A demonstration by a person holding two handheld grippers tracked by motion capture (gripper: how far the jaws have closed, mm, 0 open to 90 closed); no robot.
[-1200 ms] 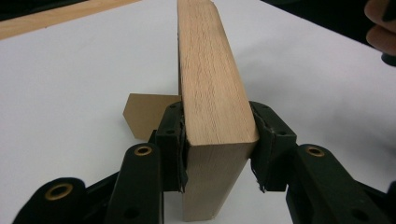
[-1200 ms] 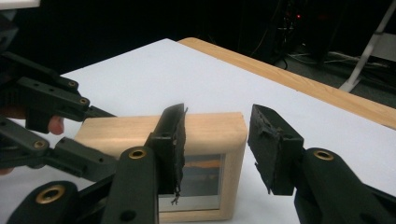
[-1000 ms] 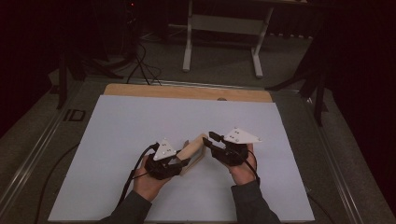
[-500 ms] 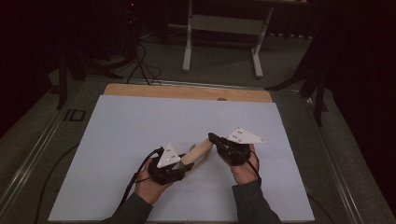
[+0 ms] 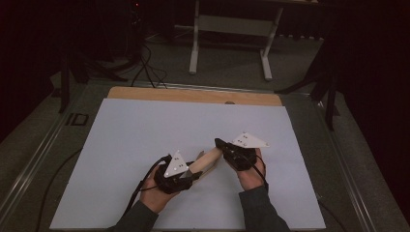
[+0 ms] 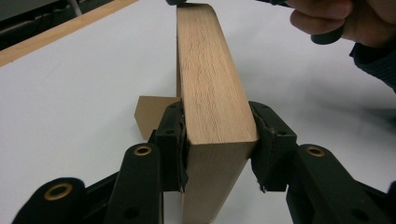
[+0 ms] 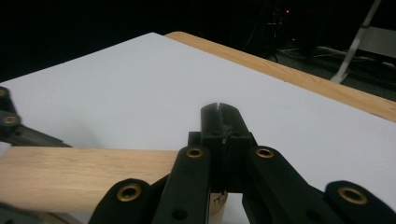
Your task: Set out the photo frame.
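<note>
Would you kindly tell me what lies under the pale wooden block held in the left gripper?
Under the pale wooden block a tan flat piece pokes out on the white table sheet. The block and the left gripper cover the rest of it.

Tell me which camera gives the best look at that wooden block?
The left gripper view: the wooden block shows close up, grain sharp, clamped between the left gripper's fingers. The high view shows it small and partly hidden between both grippers. The right gripper view shows one long side.
</note>
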